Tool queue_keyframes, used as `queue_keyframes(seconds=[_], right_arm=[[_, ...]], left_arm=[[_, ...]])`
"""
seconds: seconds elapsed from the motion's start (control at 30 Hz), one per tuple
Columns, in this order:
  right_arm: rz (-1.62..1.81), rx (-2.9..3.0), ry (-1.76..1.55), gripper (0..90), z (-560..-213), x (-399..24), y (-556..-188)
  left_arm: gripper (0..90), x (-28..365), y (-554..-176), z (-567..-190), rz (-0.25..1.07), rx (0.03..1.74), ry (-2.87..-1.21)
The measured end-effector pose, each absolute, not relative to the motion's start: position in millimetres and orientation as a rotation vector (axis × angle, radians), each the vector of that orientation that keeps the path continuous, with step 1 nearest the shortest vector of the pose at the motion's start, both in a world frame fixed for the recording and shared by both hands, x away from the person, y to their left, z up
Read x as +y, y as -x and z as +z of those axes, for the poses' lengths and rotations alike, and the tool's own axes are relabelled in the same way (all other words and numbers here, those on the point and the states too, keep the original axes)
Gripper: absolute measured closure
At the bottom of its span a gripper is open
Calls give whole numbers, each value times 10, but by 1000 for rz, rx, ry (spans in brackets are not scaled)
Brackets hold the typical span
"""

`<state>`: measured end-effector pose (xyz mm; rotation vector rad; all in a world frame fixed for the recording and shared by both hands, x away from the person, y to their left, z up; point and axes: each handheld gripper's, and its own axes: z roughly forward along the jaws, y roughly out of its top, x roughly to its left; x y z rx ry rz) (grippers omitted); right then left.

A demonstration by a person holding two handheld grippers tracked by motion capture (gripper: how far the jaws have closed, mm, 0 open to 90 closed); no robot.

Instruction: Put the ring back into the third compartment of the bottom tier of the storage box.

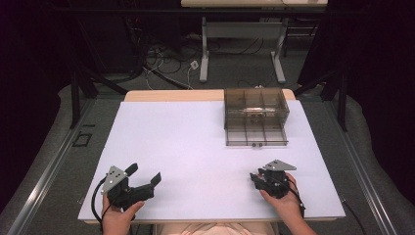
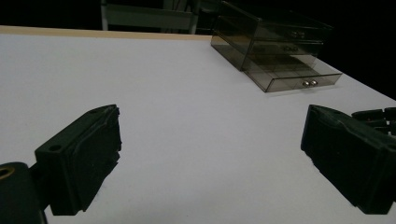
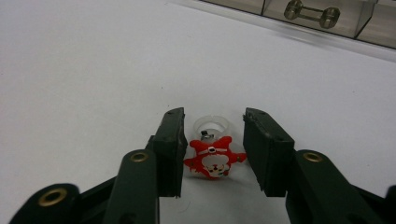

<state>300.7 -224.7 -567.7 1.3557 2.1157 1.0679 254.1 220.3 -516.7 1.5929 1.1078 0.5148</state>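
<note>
A small red Santa figure on a clear plastic ring [image 3: 212,156] rests on the white table top [image 3: 93,70]. My right gripper [image 3: 212,149] has one black jaw on each side of it, and both pads touch the figure's edges, so it is shut on the toy. In the high view the right gripper [image 1: 255,177] sits near the table's front right, held by a hand. My left gripper [image 1: 144,175] is at the front left, its jaws spread wide over bare table. Nothing lies between the left gripper's jaws [image 2: 210,154].
A smoky transparent drawer box [image 1: 256,117] stands at the back right of the table, its bottom drawer [image 2: 299,77] pulled out toward me. That drawer's metal handle [image 3: 312,13] lies just beyond the right gripper. Cables and table legs cover the floor behind.
</note>
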Motion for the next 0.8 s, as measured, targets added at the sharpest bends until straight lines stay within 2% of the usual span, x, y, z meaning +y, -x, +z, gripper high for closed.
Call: queue_keyframes(seconds=[0.23,0.4,0.8], right_arm=[[1061,2108,-1361,637,-5676,-2253,-3009],[1051,2098,-1366,696,-5675,-2260,-3012],[1056,2105,-1360,714,-5667,-2274,-3013]], left_arm=[[55,2200,-2541,-5167,517,1105,-1596],[56,2197,-2543,-5168,516,1104,-1595],[57,2196,-2541,-5167,516,1104,-1593]])
